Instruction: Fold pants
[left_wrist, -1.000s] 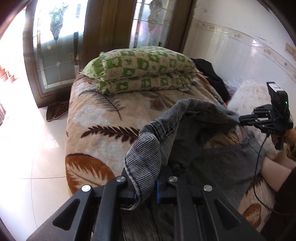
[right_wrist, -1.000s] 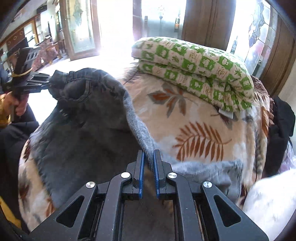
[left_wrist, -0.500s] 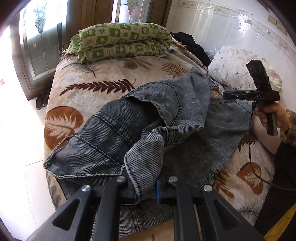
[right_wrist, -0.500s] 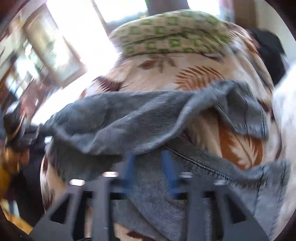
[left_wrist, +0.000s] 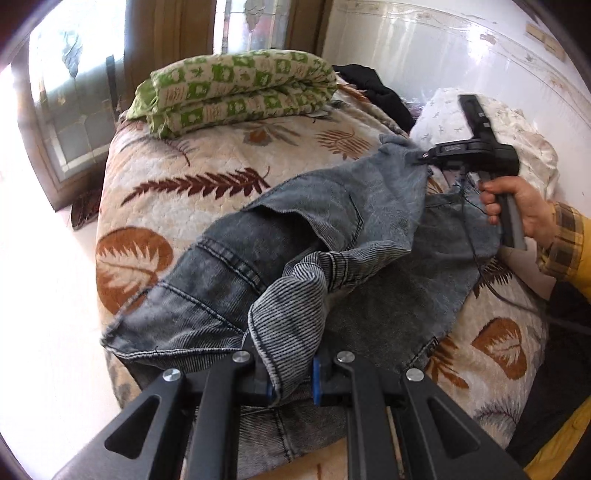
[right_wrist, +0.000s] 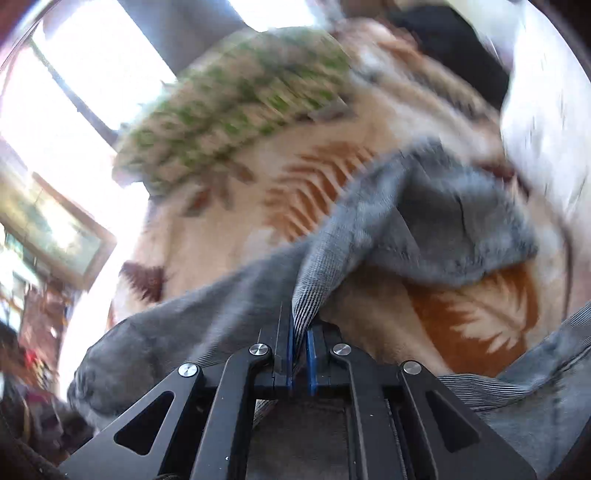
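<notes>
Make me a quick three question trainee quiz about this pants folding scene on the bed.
1. True or false: the left gripper is shut on the grey jeans.
2. What lies at the far end of the bed? A) folded green-checked quilt B) laptop C) basket
3. Fill in: the right gripper pinches the jeans' ____.

Key: 1 true. 2 A, the quilt. 3 edge.

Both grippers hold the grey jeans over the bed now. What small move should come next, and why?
Probably lower both ends onto the bedspread and pull gently apart. The left gripper and right gripper are each shut on the jeans, but the cloth between them sags in bunched folds, so it should lie flat before any fold.
</notes>
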